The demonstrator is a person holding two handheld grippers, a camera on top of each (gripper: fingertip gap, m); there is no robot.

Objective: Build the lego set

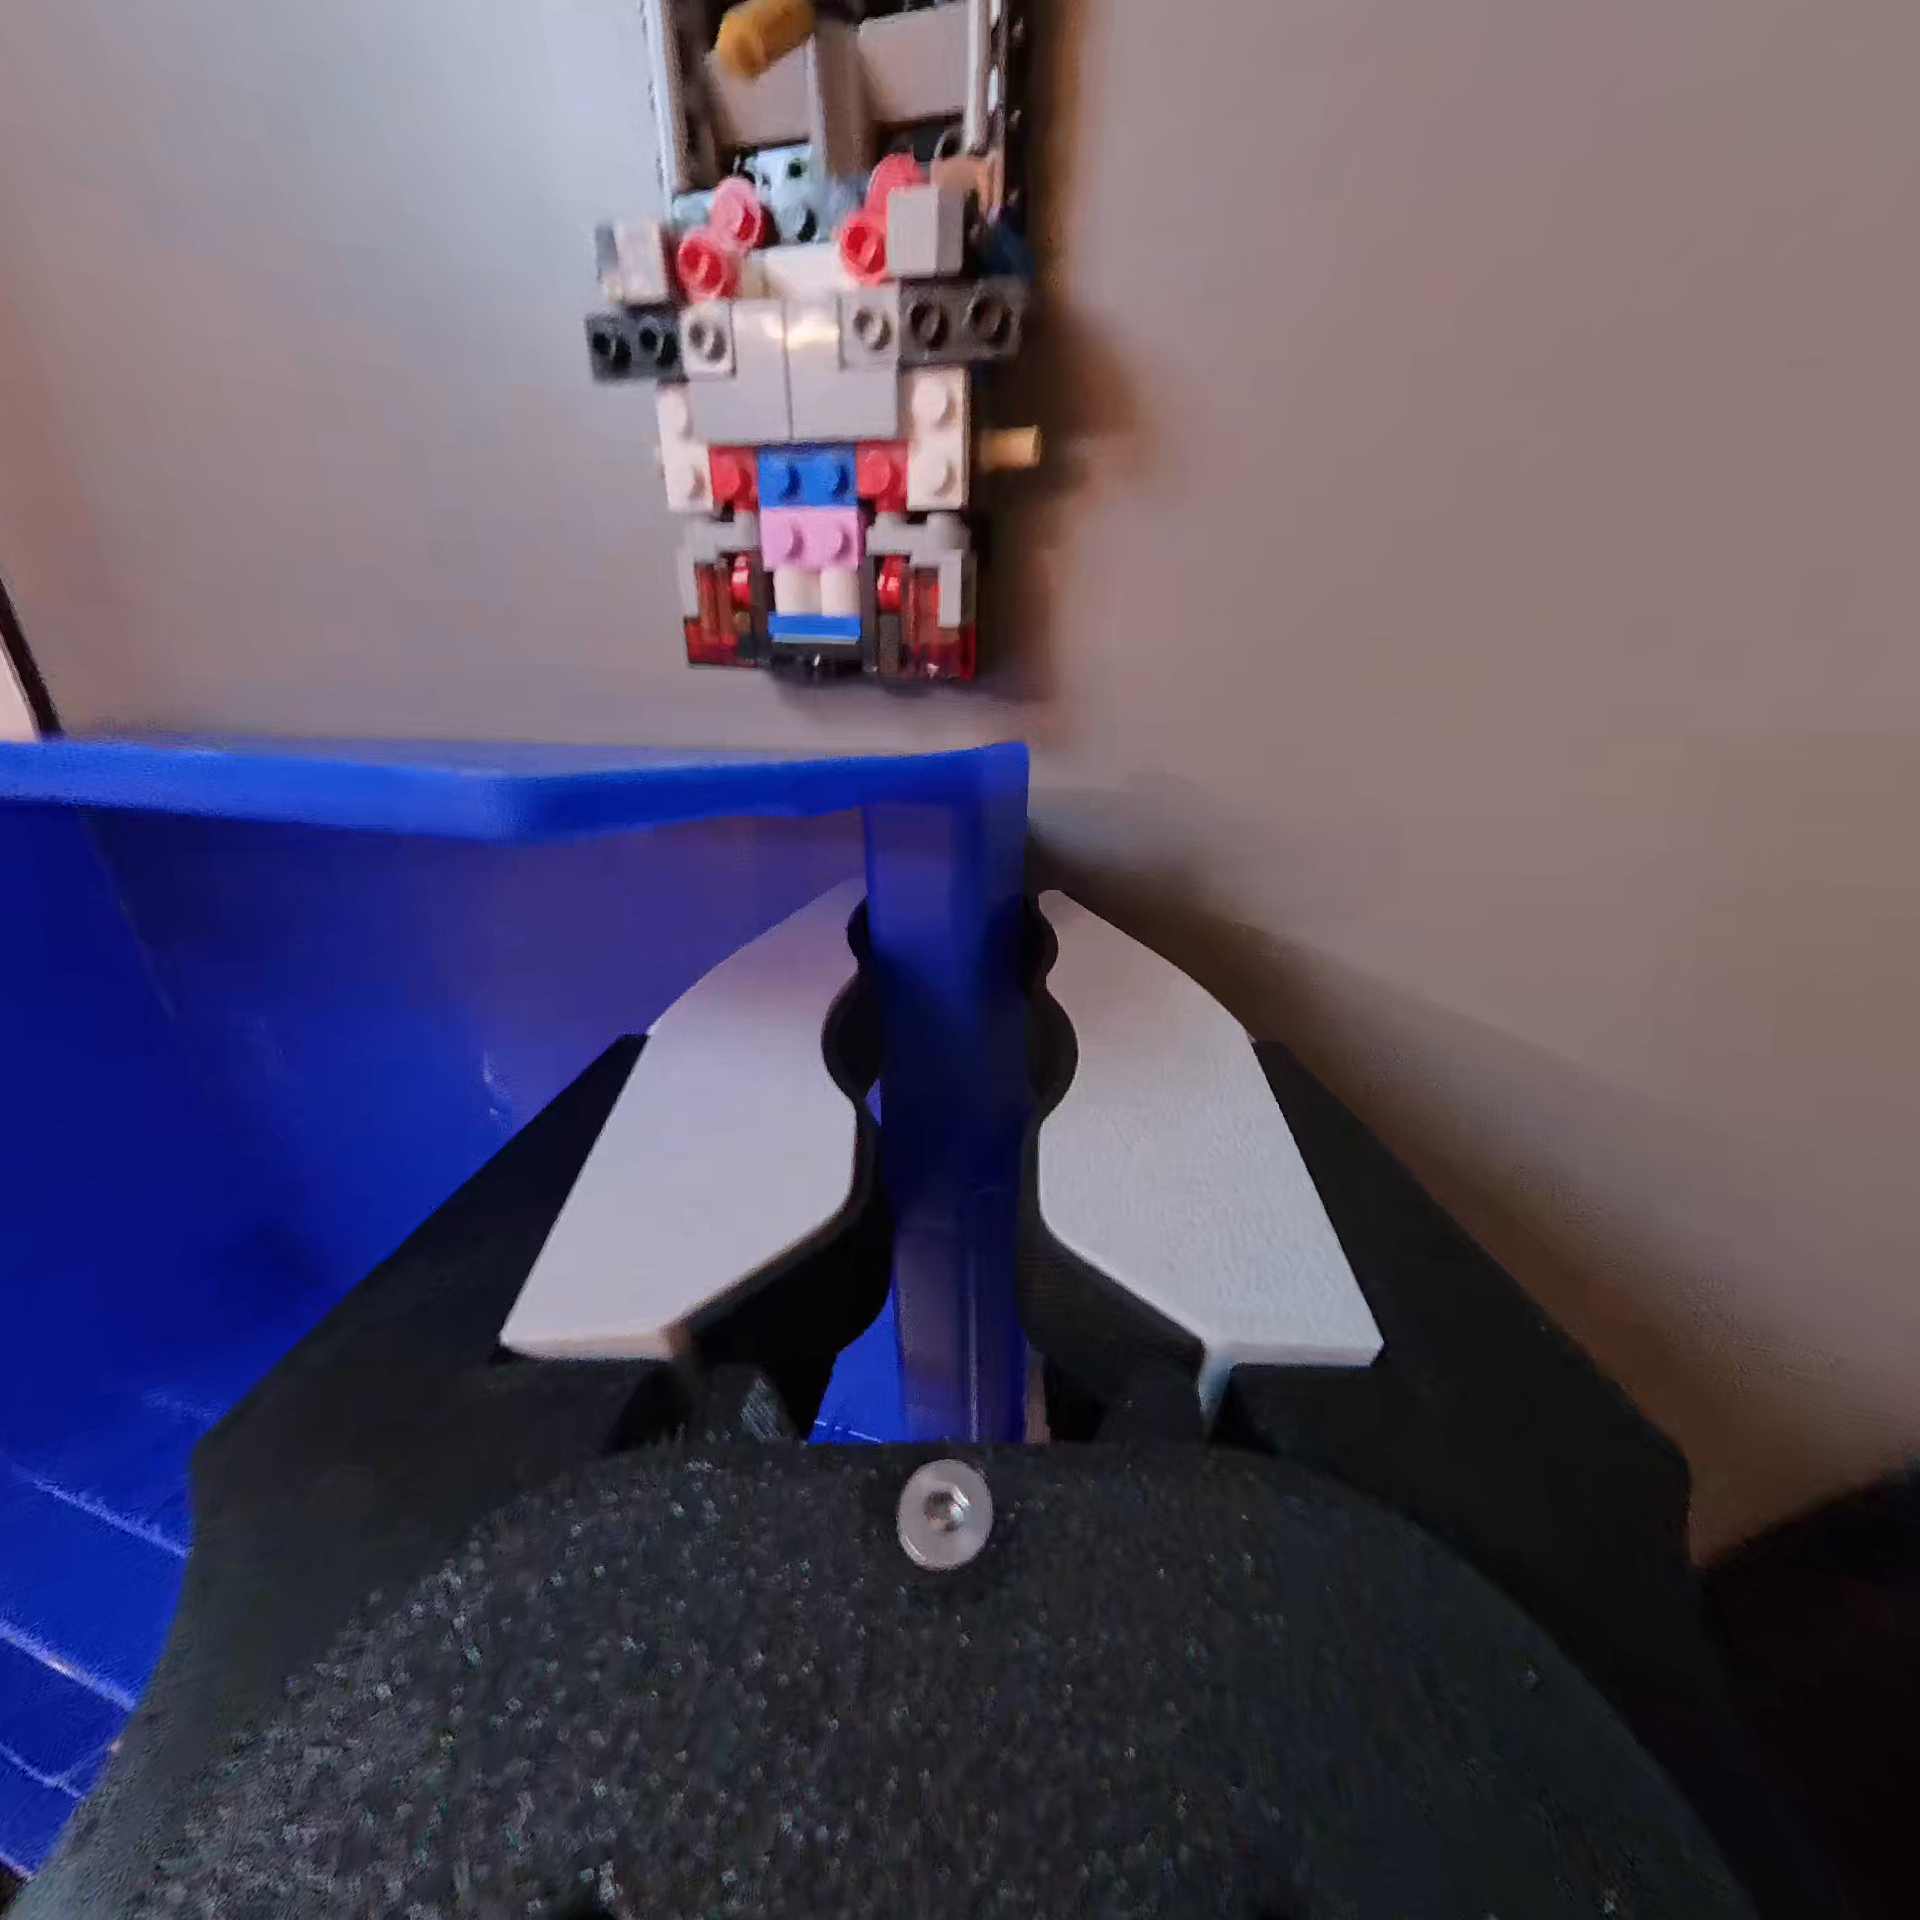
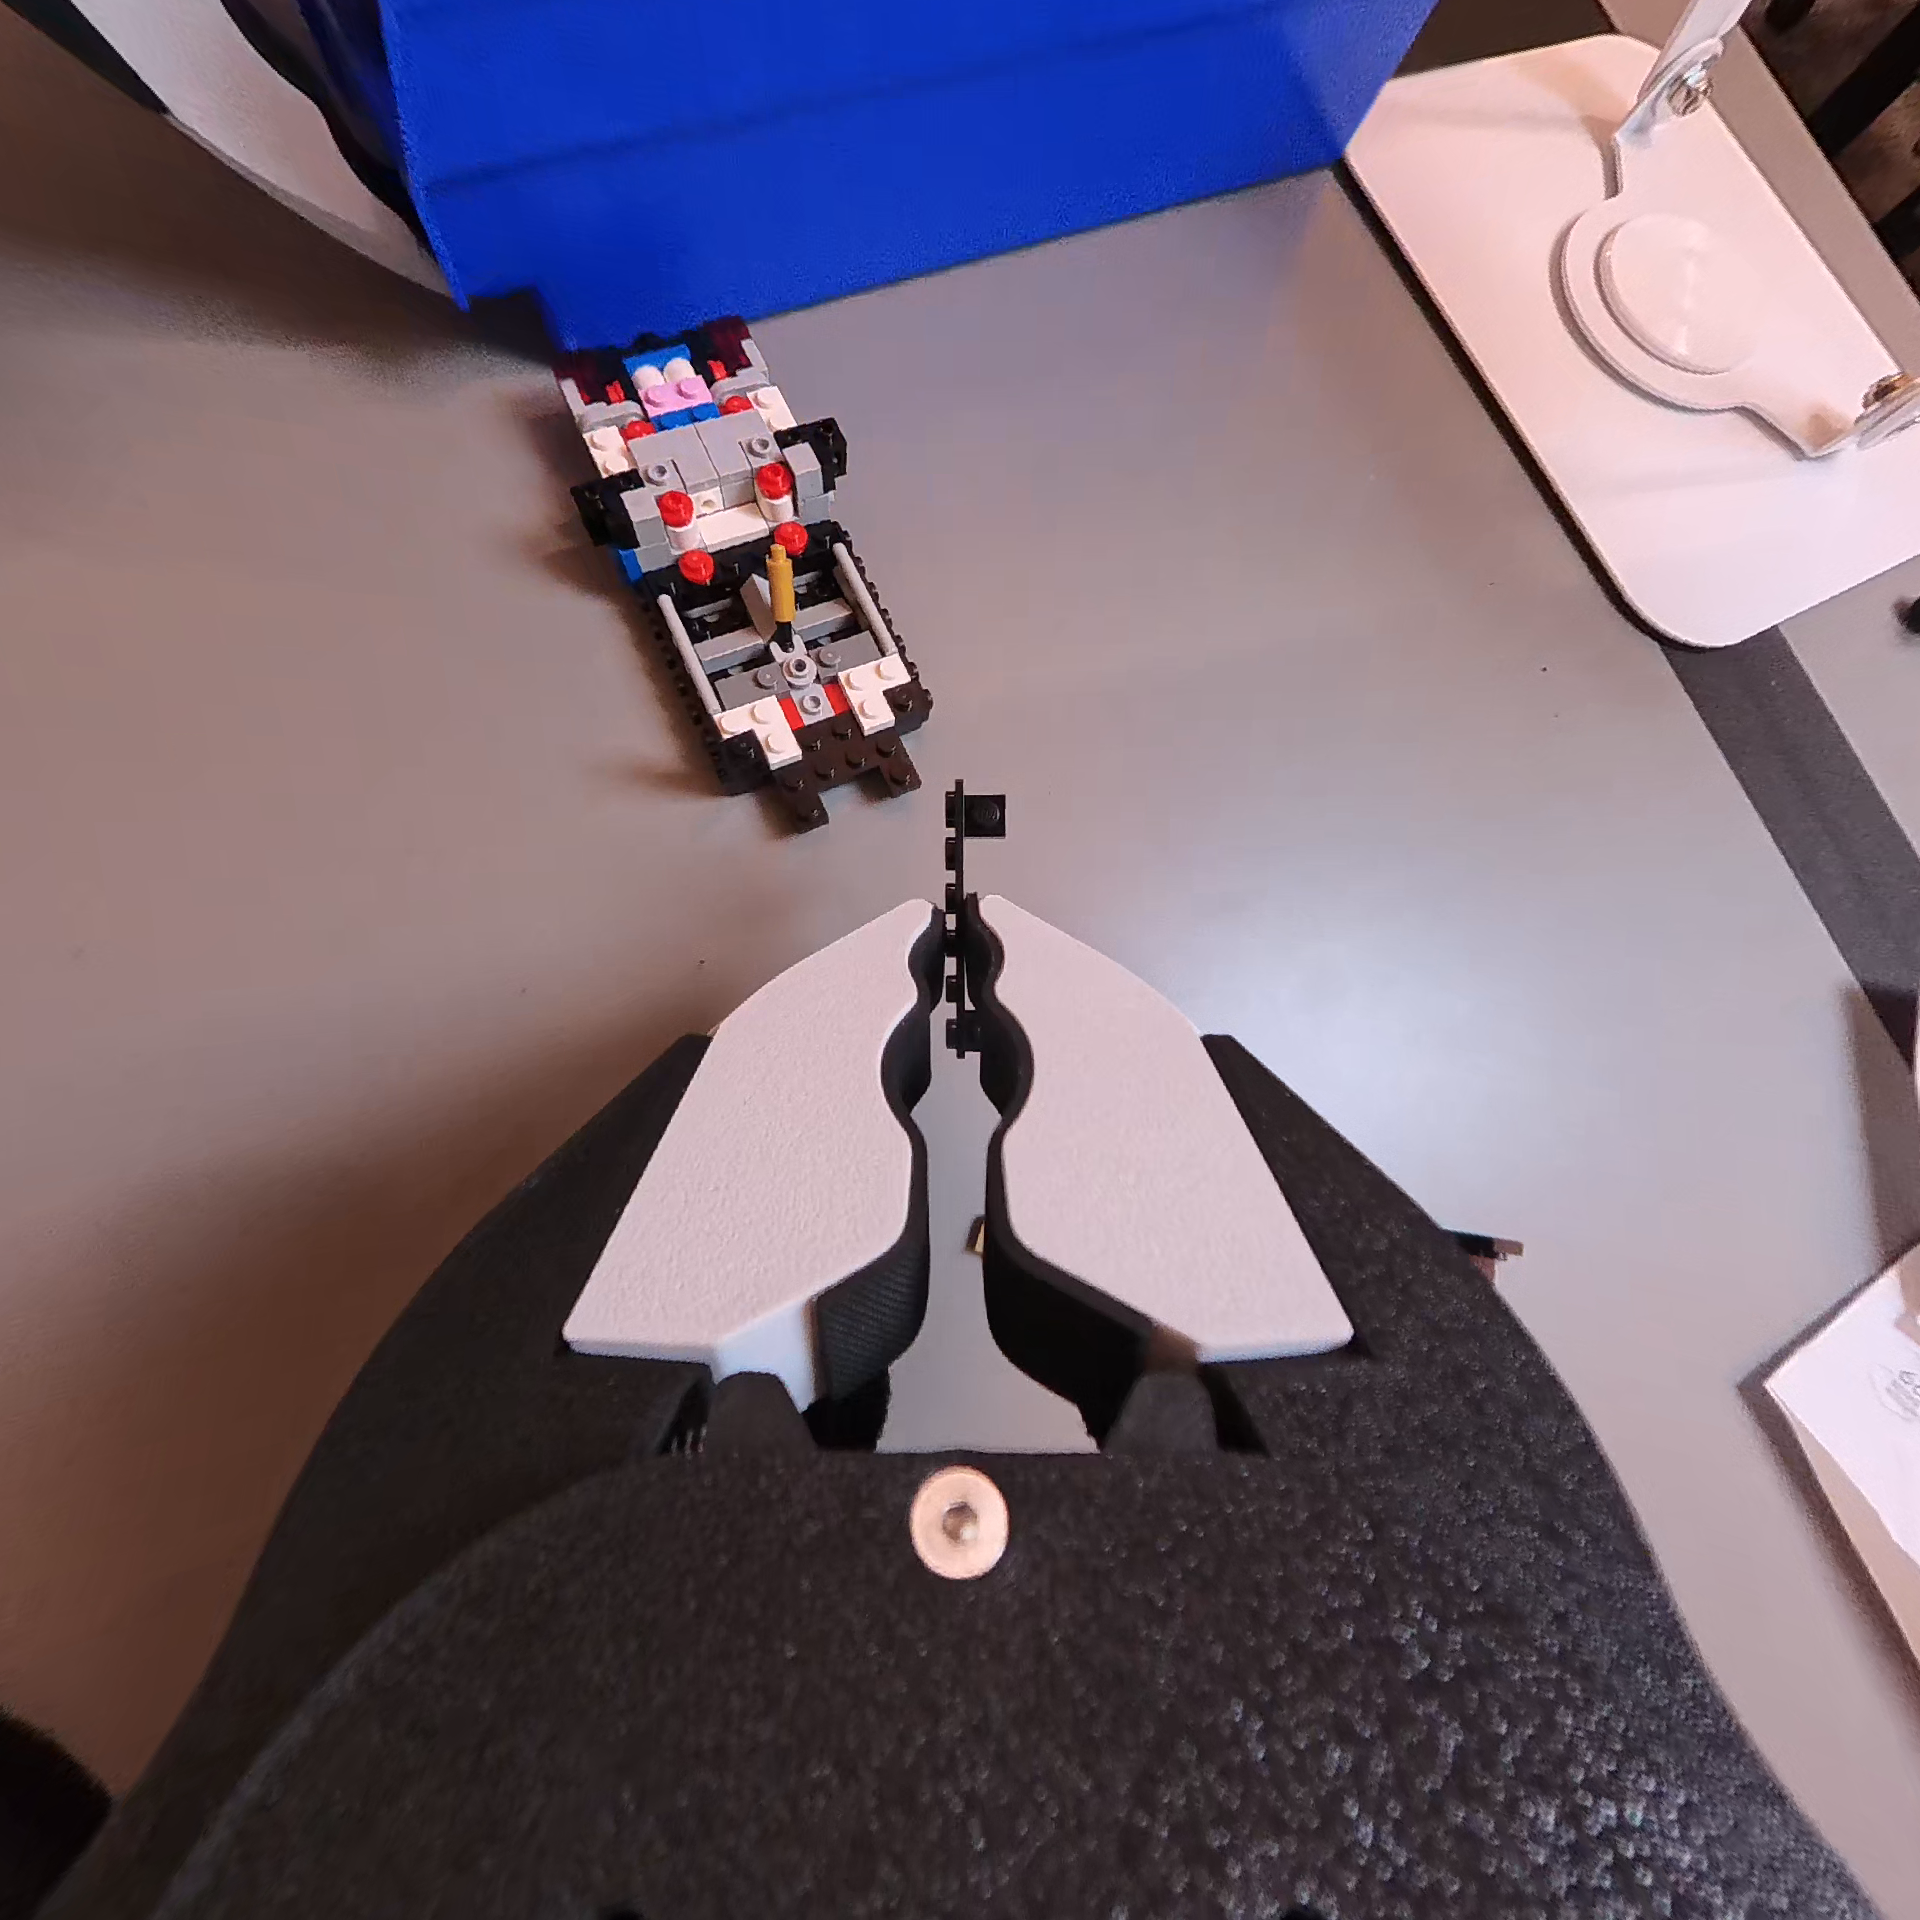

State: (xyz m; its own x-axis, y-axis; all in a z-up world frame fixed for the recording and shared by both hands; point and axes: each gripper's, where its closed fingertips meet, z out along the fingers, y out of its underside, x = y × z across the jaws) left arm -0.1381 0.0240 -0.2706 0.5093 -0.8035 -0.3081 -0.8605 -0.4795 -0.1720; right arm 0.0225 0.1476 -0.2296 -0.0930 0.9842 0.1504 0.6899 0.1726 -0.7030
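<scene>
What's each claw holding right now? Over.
Left gripper clamped on blue plastic bin's wall. Right gripper pinching thin black studded brick strip. Multicoloured brick model ahead on grey table.

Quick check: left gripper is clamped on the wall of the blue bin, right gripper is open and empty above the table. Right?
Not quite. The right gripper is shut on a thin black brick piece, as the right wrist view shows. The left gripper is indeed clamped on the blue bin wall.

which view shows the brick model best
The right wrist view: the brick model lies whole on the grey table, sharp, seen end to end. The left wrist view shows it blurred, its far end cut off by the frame.
</scene>
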